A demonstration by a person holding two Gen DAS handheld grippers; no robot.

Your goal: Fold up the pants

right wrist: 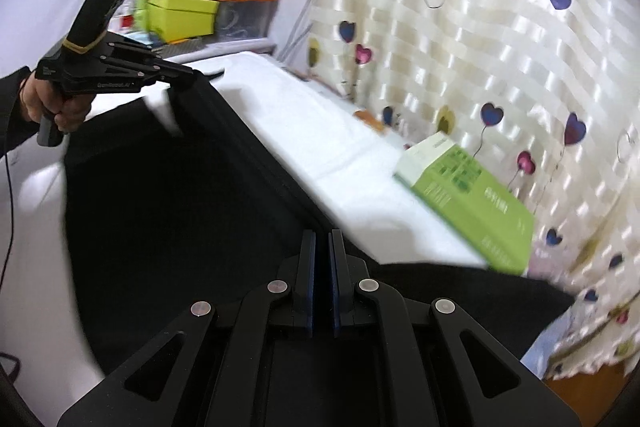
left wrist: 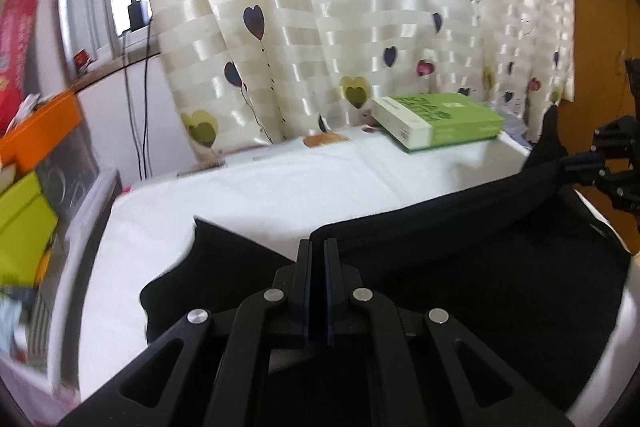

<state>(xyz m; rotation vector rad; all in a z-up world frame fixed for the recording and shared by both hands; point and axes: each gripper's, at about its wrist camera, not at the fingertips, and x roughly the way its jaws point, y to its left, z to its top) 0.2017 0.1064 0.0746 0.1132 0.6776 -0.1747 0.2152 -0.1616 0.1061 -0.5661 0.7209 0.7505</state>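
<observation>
Black pants (left wrist: 460,259) lie spread over a white-covered table (left wrist: 280,187), their far edge lifted off the cloth and stretched taut between two hand-held grippers. The left gripper (left wrist: 319,245) is clenched on that edge at one end, its fingers pressed nearly together around the fabric. The right gripper (right wrist: 322,237) pinches the same edge at the other end, jaws likewise drawn tight. A hand (right wrist: 60,107) in a dark sleeve grips the left tool's handle. A green book (left wrist: 436,121) rests at the table's far corner, just beside a heart-patterned curtain (left wrist: 360,7). Boxes (right wrist: 188,11) are stacked off to the left.
</observation>
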